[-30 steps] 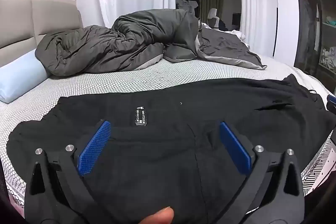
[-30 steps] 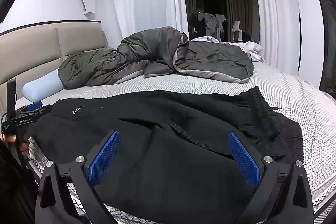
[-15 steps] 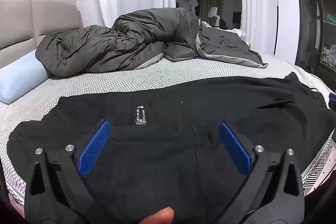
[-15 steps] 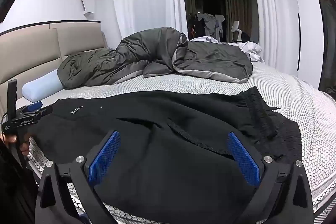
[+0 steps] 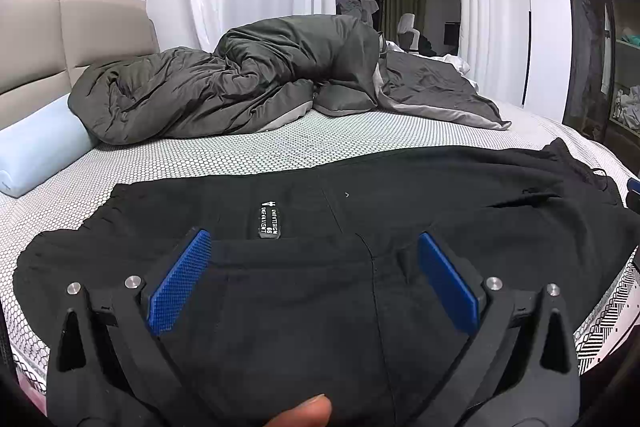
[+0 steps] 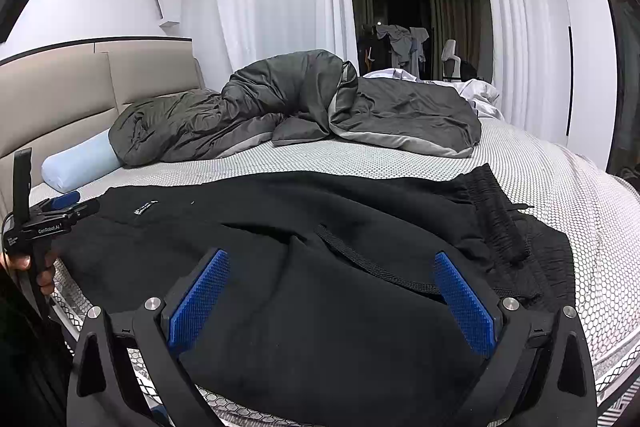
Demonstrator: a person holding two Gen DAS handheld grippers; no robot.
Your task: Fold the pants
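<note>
Pants: your black fabric pants (image 5: pixel 360 211) lie spread flat across the near edge of the bed with the white honeycomb-patterned cover (image 6: pixel 540 179), ribbed elastic waistband (image 6: pixel 496 211) to your right, small white-lettered label (image 5: pixel 269 221) to your left. Your left gripper (image 5: pixel 314 275) hovers over the label end, jaws released and wide apart, gripping nothing. Your right gripper (image 6: pixel 332 299) hangs over the waist end above the black drawstring (image 6: pixel 360 263), jaws likewise spread and empty. A rumpled dark grey duvet (image 5: pixel 240 91) sits further back on the bed
</note>
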